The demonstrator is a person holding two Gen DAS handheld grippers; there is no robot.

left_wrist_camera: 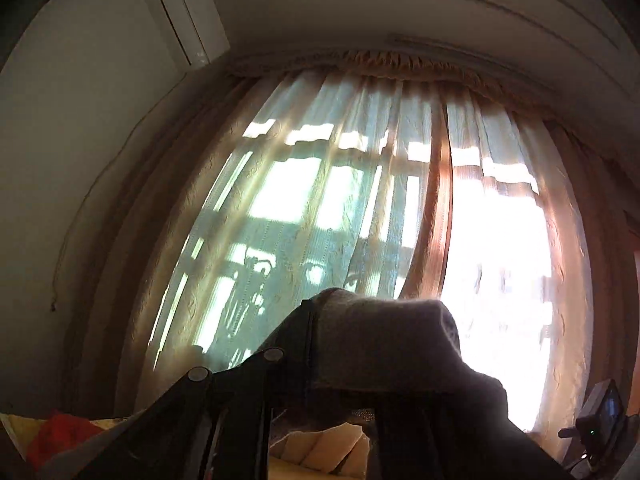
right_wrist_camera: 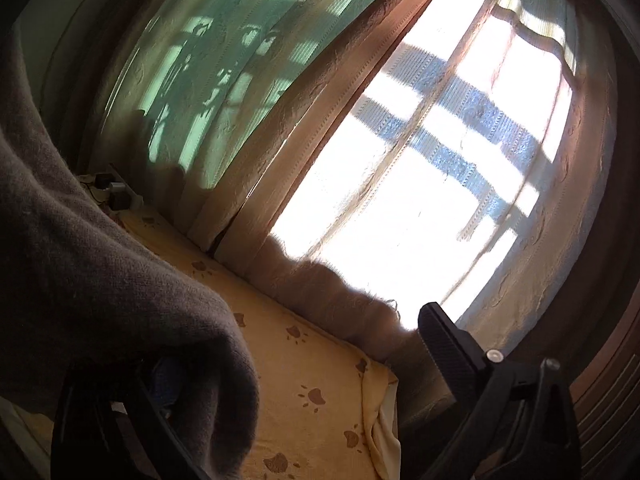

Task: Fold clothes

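Left view: the left tool [left_wrist_camera: 320, 360] is pointed up at the curtain [left_wrist_camera: 340, 200], grey sweater [left_wrist_camera: 384, 344] draped over its tip, so can't tell its grip. Right view: right tool [right_wrist_camera: 280, 392] sits spread apart, sweater [right_wrist_camera: 100, 260] hanging over its left finger above the yellow bed [right_wrist_camera: 304, 364].

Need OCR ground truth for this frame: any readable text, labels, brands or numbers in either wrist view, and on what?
None readable.
Air conditioner: no legible brand or label.
Small device screen: lit, too small and blurred to read.
Yellow sheet: paw-print pattern only, no words.
Grey sweater, curtains: no text.
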